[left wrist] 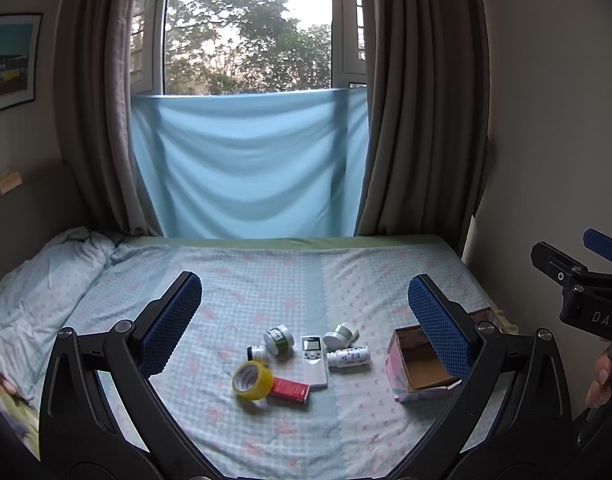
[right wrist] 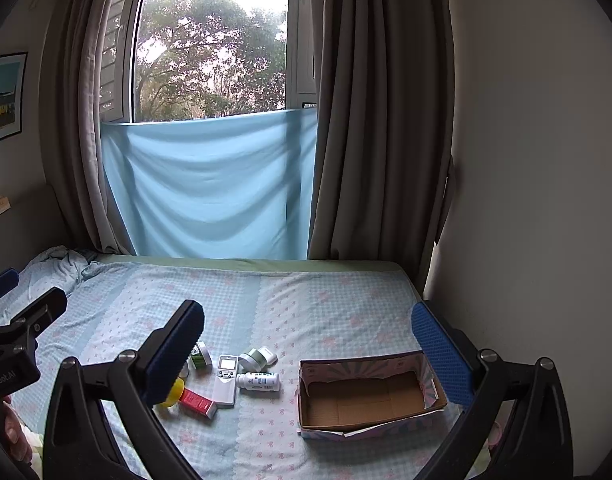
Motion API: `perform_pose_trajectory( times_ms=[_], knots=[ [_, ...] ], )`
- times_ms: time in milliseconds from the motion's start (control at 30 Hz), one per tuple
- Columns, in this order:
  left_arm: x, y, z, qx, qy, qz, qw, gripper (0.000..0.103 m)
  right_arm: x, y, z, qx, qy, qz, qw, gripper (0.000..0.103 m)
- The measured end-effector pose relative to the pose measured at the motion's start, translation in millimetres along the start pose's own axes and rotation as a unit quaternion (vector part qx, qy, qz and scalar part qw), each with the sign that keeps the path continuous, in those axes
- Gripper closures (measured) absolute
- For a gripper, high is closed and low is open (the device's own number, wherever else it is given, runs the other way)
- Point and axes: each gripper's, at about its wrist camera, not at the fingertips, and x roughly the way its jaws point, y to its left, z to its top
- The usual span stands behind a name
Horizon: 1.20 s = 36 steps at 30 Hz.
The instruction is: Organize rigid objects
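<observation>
Cardboard box (right wrist: pixel 369 400) beside white remote (right wrist: pixel 226 380)

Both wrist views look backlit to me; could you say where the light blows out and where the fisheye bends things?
Left wrist view: sky above the trees is blown out in the window, curtains bow outward, corners black. Right wrist view: same glare, the bed dim but readable.

On the bed (left wrist: pixel 266 280), the box (right wrist: pixel 369 400) sits near the right edge; the remote (left wrist: pixel 313 360), tape (left wrist: pixel 252 380), jars and bottle (left wrist: pixel 349 356) cluster mid-bed, left of it.
</observation>
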Motion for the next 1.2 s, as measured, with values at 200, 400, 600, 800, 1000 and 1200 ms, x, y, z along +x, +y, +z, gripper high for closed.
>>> perform_pose_trajectory(
  times_ms=[200,400,600,800,1000,1200],
  knots=[
    [2,3,0,-0.007,0.002,-0.001,1.0000,0.001,-1,1,-1,-0.001,0.001,0.000,1.000,0.000],
    [11,14,-3,-0.032,0.024,0.002,0.9992,0.001,5,4,-1,-0.002,0.016,0.004,1.000,0.000],
    [36,36,-20,-0.082,0.078,0.015,0.9934,0.001,32,14,-6,-0.021,0.055,0.024,0.998,0.000],
    [83,70,-58,-0.164,0.156,0.035,0.9734,0.001,82,26,-18,-0.040,0.114,0.062,0.991,0.000],
    [140,107,-118,-0.268,0.226,0.026,0.9360,0.001,151,38,-41,-0.063,0.171,0.100,0.978,0.000],
    [203,131,-176,-0.337,0.264,0.038,0.9031,0.001,217,59,-67,-0.125,0.213,0.122,0.961,0.000]
  ],
)
